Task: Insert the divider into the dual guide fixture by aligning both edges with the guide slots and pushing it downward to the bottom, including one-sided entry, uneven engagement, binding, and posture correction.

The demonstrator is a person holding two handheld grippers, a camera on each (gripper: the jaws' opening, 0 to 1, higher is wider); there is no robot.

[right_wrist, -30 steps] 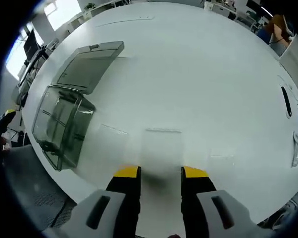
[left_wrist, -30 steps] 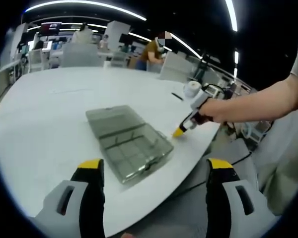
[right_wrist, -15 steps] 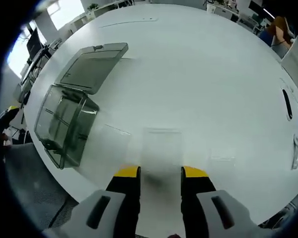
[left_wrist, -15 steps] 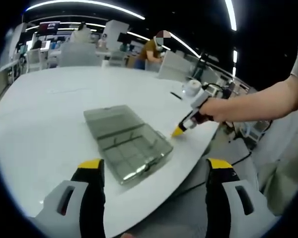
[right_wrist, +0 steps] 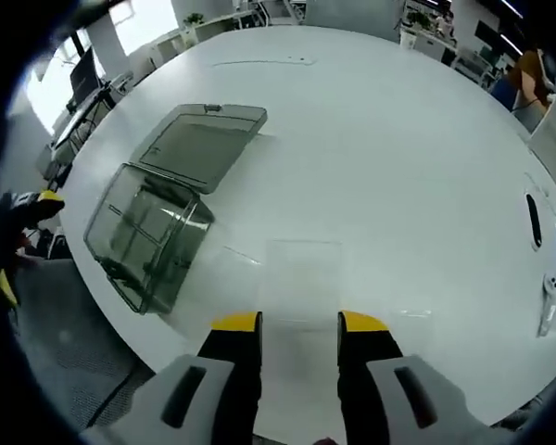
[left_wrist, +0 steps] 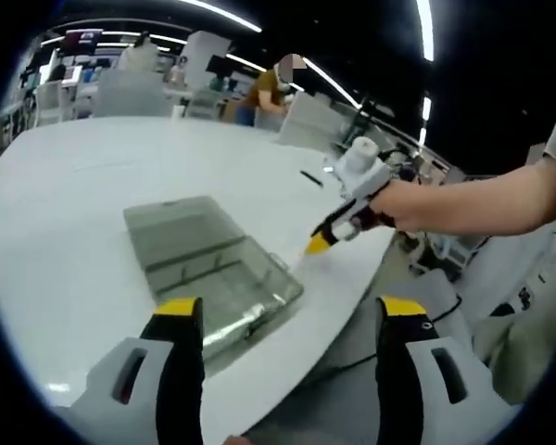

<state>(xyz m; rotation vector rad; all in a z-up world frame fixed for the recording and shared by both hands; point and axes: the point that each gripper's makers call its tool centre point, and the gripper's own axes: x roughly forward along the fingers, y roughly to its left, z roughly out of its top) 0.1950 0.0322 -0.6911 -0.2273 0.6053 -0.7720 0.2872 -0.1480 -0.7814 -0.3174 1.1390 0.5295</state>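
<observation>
Left gripper (left_wrist: 283, 320) spread wide, holding nothing, hovering near the open smoky box (left_wrist: 208, 269) at the tabletop (left_wrist: 65, 204) edge. Right gripper (right_wrist: 298, 326) jaws apart, nothing pinched; clear divider (right_wrist: 301, 278) lies flat on the tabletop just ahead of its tips, edges faint. Box's inner slots hard to make out. Right gripper tip also visible past the box in left gripper view.

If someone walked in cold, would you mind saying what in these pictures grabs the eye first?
The smoky transparent box with its lid flung open, near the edge of the white table. Next, the clear divider lying flat ahead of the right tongs, and the yellow-tipped left tongs, spread wide.
</observation>
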